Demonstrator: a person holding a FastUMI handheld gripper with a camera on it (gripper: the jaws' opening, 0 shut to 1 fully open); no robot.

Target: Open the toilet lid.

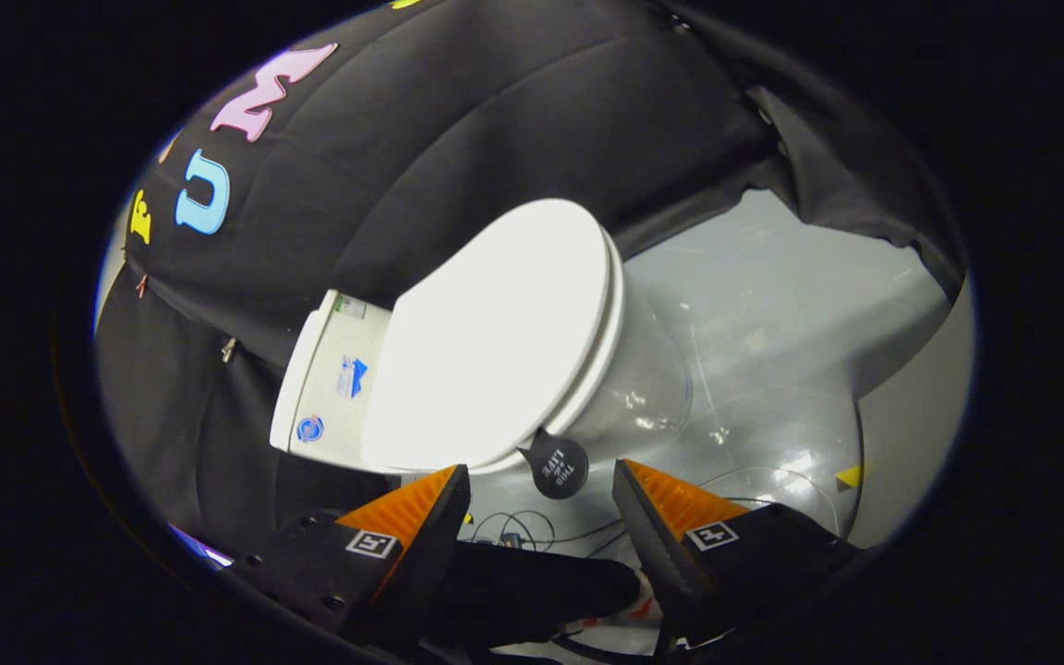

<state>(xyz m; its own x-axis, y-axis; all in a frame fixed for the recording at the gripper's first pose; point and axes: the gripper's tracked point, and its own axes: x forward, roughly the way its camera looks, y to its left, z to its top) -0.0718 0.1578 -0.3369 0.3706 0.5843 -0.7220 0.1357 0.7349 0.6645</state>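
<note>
We see the toilet lid lying shut on its seat, just ahead of our gripper and beyond the fingertips, with the view rolled so that the toilet appears tipped on its side. The jaws are spread wide and hold nothing; one orange finger sits close under the lid's rim, the other well apart from it. Between the two tips hangs a small black round tab, which seems fixed at the lid's edge. The lid's long axis runs from the tank towards the grey floor, so we judge the coming move turns on closing in on that tab, or the rim beside it, and swinging it towards the tank.
</note>
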